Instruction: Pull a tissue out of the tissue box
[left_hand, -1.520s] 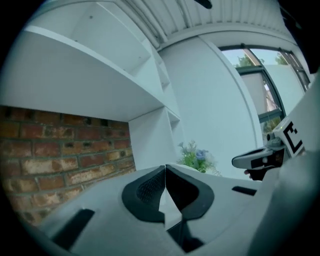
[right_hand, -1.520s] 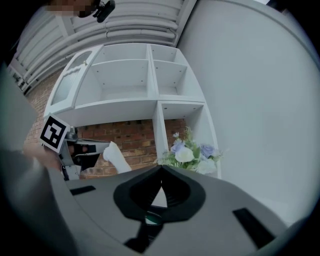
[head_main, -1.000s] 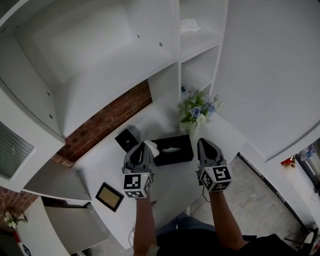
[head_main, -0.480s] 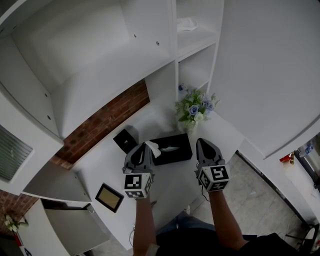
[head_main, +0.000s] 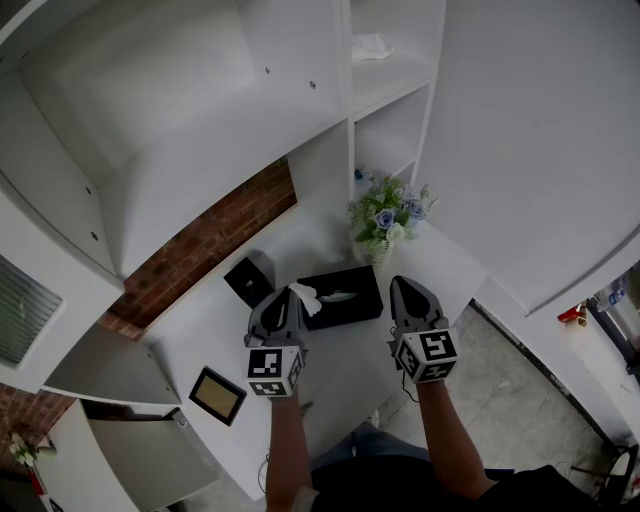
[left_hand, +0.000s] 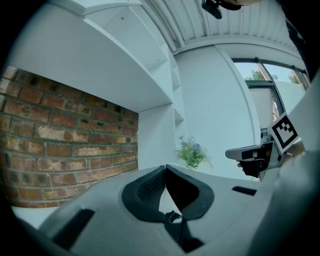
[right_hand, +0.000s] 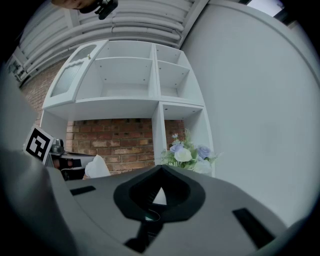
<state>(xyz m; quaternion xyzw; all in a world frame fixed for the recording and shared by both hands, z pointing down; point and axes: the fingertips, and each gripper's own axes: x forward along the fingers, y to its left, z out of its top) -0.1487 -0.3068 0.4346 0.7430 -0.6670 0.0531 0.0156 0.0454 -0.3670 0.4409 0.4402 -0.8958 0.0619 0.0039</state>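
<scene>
Here the left gripper (head_main: 289, 293) pinches a tissue (head_main: 305, 298) near the tissue box (head_main: 352, 300).

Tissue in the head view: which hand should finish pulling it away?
Probably left. The left gripper is shut on the tissue by the tissue box; the right gripper is shut on nothing.

Grey left claw (head_main: 289, 295) and right claw (head_main: 399, 285), black pads; white cubes (head_main: 274, 371), black square markers; dark top (head_main: 400, 485).
</scene>
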